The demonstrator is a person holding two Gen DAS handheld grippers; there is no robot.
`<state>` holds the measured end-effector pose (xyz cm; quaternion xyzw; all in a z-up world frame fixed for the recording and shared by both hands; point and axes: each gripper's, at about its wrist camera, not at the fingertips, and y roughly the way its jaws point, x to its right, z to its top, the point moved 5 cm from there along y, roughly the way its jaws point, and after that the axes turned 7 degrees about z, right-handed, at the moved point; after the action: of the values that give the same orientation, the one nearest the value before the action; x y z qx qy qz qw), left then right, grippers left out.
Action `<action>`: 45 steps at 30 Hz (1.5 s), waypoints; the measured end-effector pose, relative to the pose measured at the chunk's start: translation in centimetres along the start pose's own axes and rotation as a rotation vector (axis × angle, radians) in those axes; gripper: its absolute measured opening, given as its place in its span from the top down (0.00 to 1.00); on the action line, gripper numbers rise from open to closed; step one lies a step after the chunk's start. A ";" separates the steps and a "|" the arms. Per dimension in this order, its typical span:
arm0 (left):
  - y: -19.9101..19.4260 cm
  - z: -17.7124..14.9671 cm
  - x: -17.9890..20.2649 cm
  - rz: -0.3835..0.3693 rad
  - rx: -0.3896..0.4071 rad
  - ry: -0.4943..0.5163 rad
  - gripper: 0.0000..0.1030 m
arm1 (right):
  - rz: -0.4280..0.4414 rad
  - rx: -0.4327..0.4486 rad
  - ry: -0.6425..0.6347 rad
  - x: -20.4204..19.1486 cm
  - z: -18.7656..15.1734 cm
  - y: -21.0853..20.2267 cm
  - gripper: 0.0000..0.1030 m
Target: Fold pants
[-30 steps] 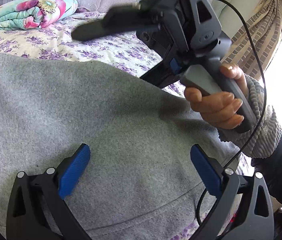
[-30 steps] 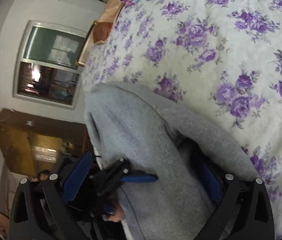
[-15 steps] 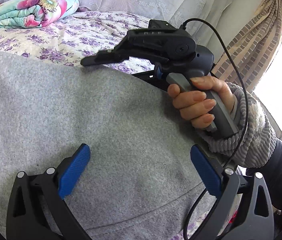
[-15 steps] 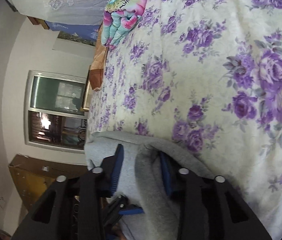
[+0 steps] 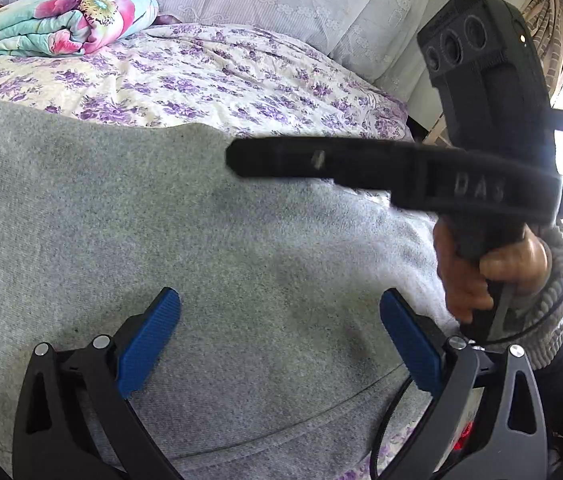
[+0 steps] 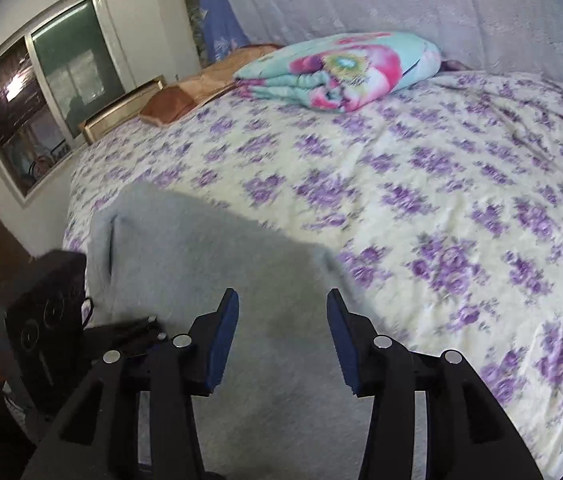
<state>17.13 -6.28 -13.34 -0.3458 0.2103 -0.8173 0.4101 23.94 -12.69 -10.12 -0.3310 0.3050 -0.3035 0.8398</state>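
The grey pants (image 5: 153, 232) lie folded flat on the purple-flowered bed sheet (image 5: 209, 80); they also show in the right wrist view (image 6: 209, 264). My left gripper (image 5: 279, 340) is open and empty, low over the grey fabric near a stitched seam. My right gripper (image 6: 281, 340) is open and empty, above the pants near their right edge. In the left wrist view the right gripper's body (image 5: 481, 128) is held by a hand over the pants' right side.
A folded floral quilt (image 6: 341, 68) lies at the far end of the bed. A brown pillow (image 6: 173, 104) and a window (image 6: 41, 92) are at the far left. A curtain (image 5: 553, 20) hangs at the right. The flowered sheet stretches right of the pants.
My right gripper let go of the pants' folded edge, opened and swung up and round to face along the bed. The pants now lie flat. My left gripper stayed open in place.
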 end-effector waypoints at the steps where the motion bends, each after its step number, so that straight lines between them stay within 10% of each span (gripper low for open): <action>1: 0.0 0.0 0.0 0.001 0.001 0.000 0.05 | -0.023 -0.015 0.029 0.6 -0.2 0.8 0.57; 7: -0.1 0.0 -0.1 0.010 0.005 -0.007 0.05 | 0.071 0.011 0.274 4.7 0.4 2.5 0.71; 14: -0.4 0.3 -0.6 0.025 0.004 -0.026 0.05 | -0.046 0.025 0.178 3.5 -0.8 1.8 0.48; 21: -8.6 2.9 -7.4 0.233 0.159 -0.189 0.05 | 0.034 0.077 0.179 3.9 -1.3 2.1 0.35; 24: -8.8 2.4 -12.1 0.258 0.108 -0.271 0.06 | 0.060 0.090 0.186 4.0 -1.3 1.9 0.32; 26: -8.8 1.4 -11.9 0.245 0.144 -0.201 0.07 | 0.084 0.099 0.203 4.2 -1.3 1.8 0.32; 29: -8.8 1.0 -9.4 0.415 0.151 -0.126 0.08 | 0.081 0.124 0.212 4.0 -1.3 0.9 0.32; 33: -10.1 3.3 -6.0 0.324 0.221 -0.052 0.05 | -0.010 0.195 0.201 1.8 -2.6 -2.6 0.15; 39: -3.0 4.7 -10.6 0.569 0.033 -0.047 0.05 | 0.005 0.145 0.245 1.0 -8.9 -3.1 0.05; 42: -2.0 4.1 -8.7 0.716 0.062 0.107 0.05 | 0.040 0.180 0.276 1.4 -8.9 -3.7 0.05; 45: -3.1 3.7 -8.4 0.701 0.084 0.082 0.05 | 0.077 0.283 0.383 1.8 -9.4 -6.3 0.05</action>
<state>21.84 2.15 -12.26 -0.2026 0.2987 -0.6480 0.6706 16.39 -21.24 -11.60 -0.1345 0.4256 -0.3681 0.8156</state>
